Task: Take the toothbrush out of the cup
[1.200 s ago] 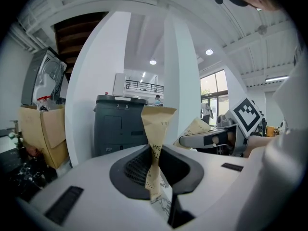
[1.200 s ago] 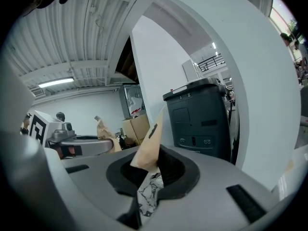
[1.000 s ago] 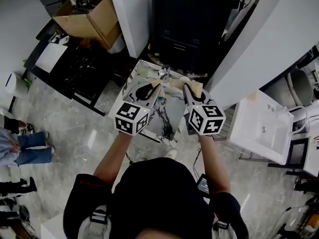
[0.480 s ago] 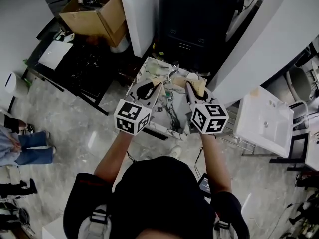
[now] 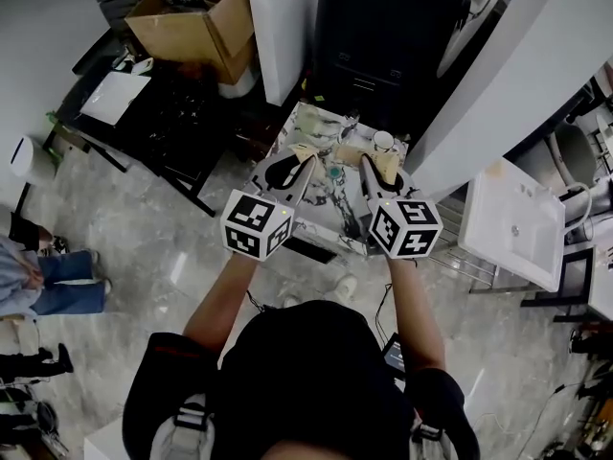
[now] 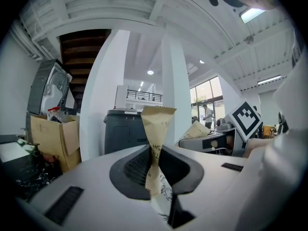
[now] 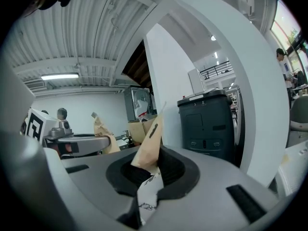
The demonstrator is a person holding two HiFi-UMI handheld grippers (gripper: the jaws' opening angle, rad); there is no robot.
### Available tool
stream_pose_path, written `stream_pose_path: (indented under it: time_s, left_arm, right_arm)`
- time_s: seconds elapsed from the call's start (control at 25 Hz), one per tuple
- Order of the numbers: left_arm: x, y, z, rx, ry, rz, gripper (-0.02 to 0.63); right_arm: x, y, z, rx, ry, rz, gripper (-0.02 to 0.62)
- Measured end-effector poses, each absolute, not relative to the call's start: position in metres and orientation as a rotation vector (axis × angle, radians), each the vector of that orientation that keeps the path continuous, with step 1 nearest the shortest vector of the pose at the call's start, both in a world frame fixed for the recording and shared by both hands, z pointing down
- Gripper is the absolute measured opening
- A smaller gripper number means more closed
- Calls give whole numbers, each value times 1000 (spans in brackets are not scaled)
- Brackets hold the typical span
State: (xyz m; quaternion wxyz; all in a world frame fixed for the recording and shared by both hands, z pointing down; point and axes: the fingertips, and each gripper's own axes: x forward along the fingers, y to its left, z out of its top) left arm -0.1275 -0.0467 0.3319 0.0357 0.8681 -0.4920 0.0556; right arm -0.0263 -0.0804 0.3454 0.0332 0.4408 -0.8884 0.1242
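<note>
– Brown is the paper strip in the left gripper, yes?
– Yes. Its fingers press on it from both sides, and the strip stands up above them. The right gripper pinches a second paper piece in the same way.
– Where is the cup?
– A white cup stands near the far right corner of the marble-patterned worktop, just beyond the right gripper's tips.
– And the toothbrush?
– I cannot tell; it is too small in the head view. Both grippers are side by side above the worktop. A small teal thing shows between their tips, but what it is I cannot say.
</note>
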Motion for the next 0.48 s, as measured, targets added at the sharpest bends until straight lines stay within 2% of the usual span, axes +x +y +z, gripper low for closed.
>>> stream_pose_path:
  time_s: [0.48]
  left_arm:
    - [-166, -13, 326, 2686, -1505, 118, 52]
  right_arm:
    - [-68, -43, 336, 1379, -2709, 272, 57]
